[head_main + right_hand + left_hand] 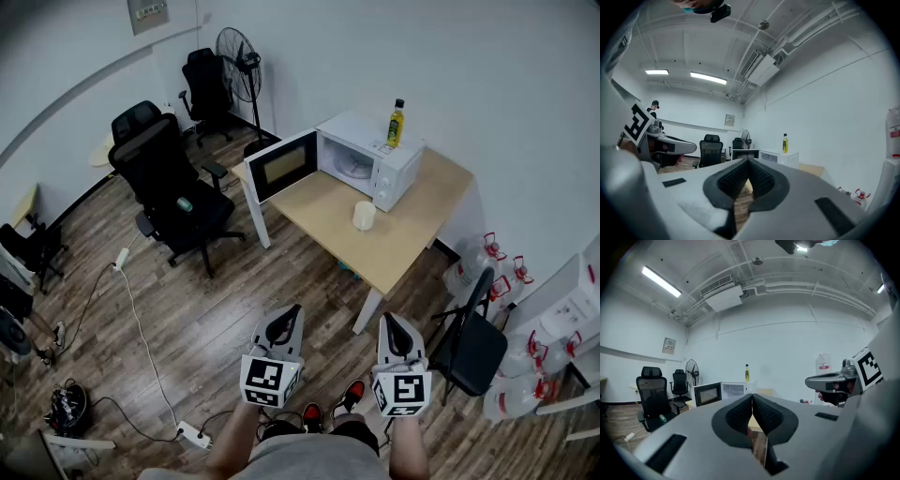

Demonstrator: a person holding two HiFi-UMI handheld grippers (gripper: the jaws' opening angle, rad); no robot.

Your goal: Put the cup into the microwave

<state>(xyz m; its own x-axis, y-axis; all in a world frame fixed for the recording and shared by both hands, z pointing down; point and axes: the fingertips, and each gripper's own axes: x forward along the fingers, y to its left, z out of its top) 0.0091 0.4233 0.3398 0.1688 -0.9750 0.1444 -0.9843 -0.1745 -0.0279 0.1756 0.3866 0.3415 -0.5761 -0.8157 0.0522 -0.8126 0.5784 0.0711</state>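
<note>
A pale cup (364, 216) stands on the wooden table (412, 244), just in front of the white microwave (370, 159), whose door (282, 165) hangs open to the left. Both grippers are held low over the floor, well short of the table. My left gripper (286, 323) is shut with nothing in it, its jaws meeting at the tips (752, 398). My right gripper (393, 330) is shut and empty too, its jaws closed (746, 164). The microwave (723, 391) shows far off in the left gripper view and the microwave (765, 157) in the right gripper view.
A yellow bottle (397, 124) stands on top of the microwave. Black office chairs (169, 183) and a fan (240, 56) are to the left. A folding chair (469, 342) and water jugs (487, 267) stand right of the table. Cables and a power strip (192, 434) lie on the floor.
</note>
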